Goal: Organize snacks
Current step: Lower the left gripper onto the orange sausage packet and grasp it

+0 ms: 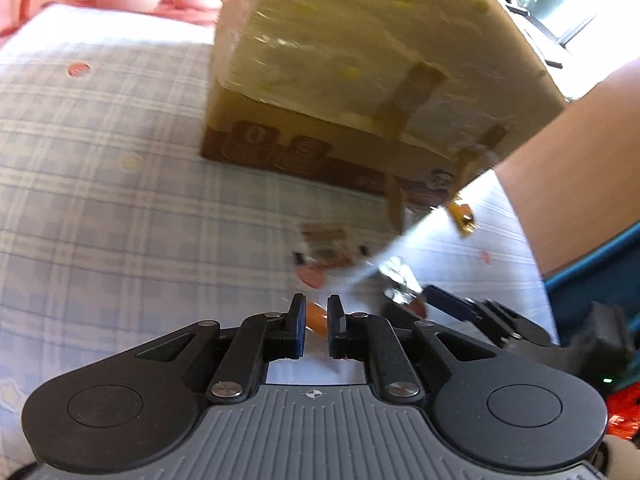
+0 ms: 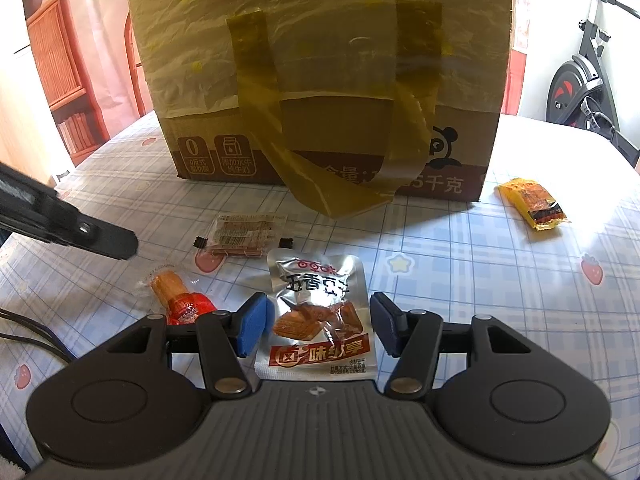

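My left gripper (image 1: pixel 316 304) is shut on the orange end of a sausage snack (image 1: pixel 317 321). In the right wrist view the same sausage snack (image 2: pixel 180 300), orange with a red label, shows just below a left finger (image 2: pixel 100 236). My right gripper (image 2: pixel 318 312) is shut on a silver tofu packet (image 2: pixel 316 300), with a pad against each side edge. A large cardboard box (image 2: pixel 320 60) covered in yellowish plastic and tape stands behind them. The left wrist view is blurred; there the box (image 1: pixel 340 60) fills the top and the silver packet (image 1: pixel 400 280) sits by a right finger (image 1: pixel 444 298).
A clear packet of brown strips (image 2: pixel 248 232) lies in front of the box. A yellow packet (image 2: pixel 532 204) lies to the right on the checked tablecloth (image 2: pixel 480 280). Loose tape strips (image 2: pixel 340 184) hang from the box. A forearm (image 1: pixel 560 184) crosses the right. An exercise bike (image 2: pixel 576 88) stands beyond the table.
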`<state>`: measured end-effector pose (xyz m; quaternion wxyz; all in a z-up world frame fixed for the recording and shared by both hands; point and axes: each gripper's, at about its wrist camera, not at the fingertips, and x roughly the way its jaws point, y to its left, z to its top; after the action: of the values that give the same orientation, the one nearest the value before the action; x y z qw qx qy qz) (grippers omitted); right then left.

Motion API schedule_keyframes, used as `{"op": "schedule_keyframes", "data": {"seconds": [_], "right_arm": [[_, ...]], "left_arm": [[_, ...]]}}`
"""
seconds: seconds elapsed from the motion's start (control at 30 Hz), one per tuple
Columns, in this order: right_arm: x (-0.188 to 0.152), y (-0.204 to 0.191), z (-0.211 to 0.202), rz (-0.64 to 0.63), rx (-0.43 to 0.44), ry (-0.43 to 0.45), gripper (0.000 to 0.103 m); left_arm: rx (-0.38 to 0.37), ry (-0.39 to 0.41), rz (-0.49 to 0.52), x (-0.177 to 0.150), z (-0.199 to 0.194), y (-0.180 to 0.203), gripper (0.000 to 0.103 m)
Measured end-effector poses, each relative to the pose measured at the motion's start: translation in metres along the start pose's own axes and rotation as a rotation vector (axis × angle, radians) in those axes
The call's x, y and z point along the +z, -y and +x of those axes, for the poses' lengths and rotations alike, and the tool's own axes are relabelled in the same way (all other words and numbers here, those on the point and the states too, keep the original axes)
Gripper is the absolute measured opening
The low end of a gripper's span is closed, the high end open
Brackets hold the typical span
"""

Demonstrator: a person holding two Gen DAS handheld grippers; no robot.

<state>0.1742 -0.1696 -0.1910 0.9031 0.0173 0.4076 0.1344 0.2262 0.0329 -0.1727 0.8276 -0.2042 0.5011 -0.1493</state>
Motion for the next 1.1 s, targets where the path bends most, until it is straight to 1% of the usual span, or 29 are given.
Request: {"op": "schedule_keyframes", "data": {"seconds": [0.1,0.17,0.23,0.27,0.3,0.43,0.57,0.73,0.83,0.93,1.1], "right_arm": [[0.0,0.001,0.0,0.005,0.003,0.002,0.059],[0.0,0.001,-0.001,0.006,0.005,0.003,0.059],[-0.001,0.001,-0.001,0.003,0.004,0.003,0.059],[-0.001,0.001,-0.001,0.002,0.005,0.004,0.059],[-0.001,0.001,-0.001,0.003,0.005,0.004,0.059],[-0.001,0.001,0.0,0.001,0.004,0.005,0.059],[-0.001,0.001,0.0,0.002,0.005,0.005,0.059],[-0.001,0.001,-0.001,0.003,0.005,0.006,0.059],[-0.001,0.0,-0.001,0.004,0.005,0.006,0.059],[-0.001,0.0,-0.001,0.006,0.008,0.006,0.059],[-0.001,0.001,-0.002,0.008,0.009,0.009,0.059]], "left_arm": [[-0.036,-0.067,-0.046,-0.004,0.011,0.002,0.012],[-0.023,-0.096,-0.067,-0.006,0.02,0.002,0.012],[-0.018,-0.102,-0.086,-0.006,0.026,0.001,0.025],[-0.018,-0.093,-0.098,-0.005,0.027,-0.001,0.042],[-0.016,-0.077,-0.112,-0.004,0.028,-0.003,0.049],[-0.003,-0.04,-0.126,0.006,0.034,-0.007,0.049],[0.019,-0.032,-0.087,0.014,0.043,-0.004,0.048],[-0.001,-0.03,-0.033,0.017,0.055,0.009,0.047],[0.01,-0.027,-0.01,0.017,0.059,0.013,0.047],[0.007,-0.019,-0.022,0.016,0.049,0.015,0.047],[0.007,0.001,-0.049,0.01,0.02,0.014,0.048]]}}
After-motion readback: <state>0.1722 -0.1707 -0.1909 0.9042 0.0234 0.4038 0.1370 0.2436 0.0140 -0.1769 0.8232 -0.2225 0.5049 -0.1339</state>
